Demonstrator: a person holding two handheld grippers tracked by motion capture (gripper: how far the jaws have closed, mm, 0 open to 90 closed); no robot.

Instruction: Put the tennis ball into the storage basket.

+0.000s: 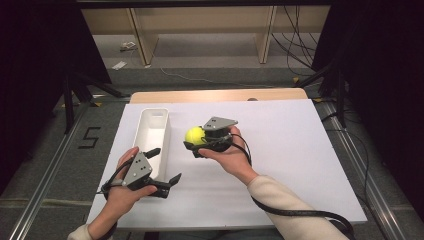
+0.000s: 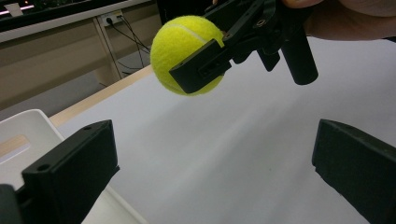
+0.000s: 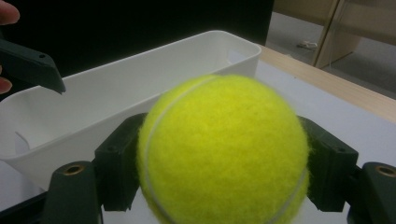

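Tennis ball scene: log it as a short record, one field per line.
held thing: tennis ball, yellow
holder: right gripper, jaws shut on either side of the ball, lifted off the table
left gripper: open, holds nothing, jaws astride the near end of the bin
bin: white, long, open-topped, left of the ball
surface: white board on a wooden table

Bright yellow tennis ball (image 1: pixel 194 135) with a pale curved seam, plain white bin (image 1: pixel 151 131), white sheet over a light wood counter (image 1: pixel 218 95), black fingers (image 2: pixel 72 170), grey top plates, cream sleeve (image 1: pixel 290 210)
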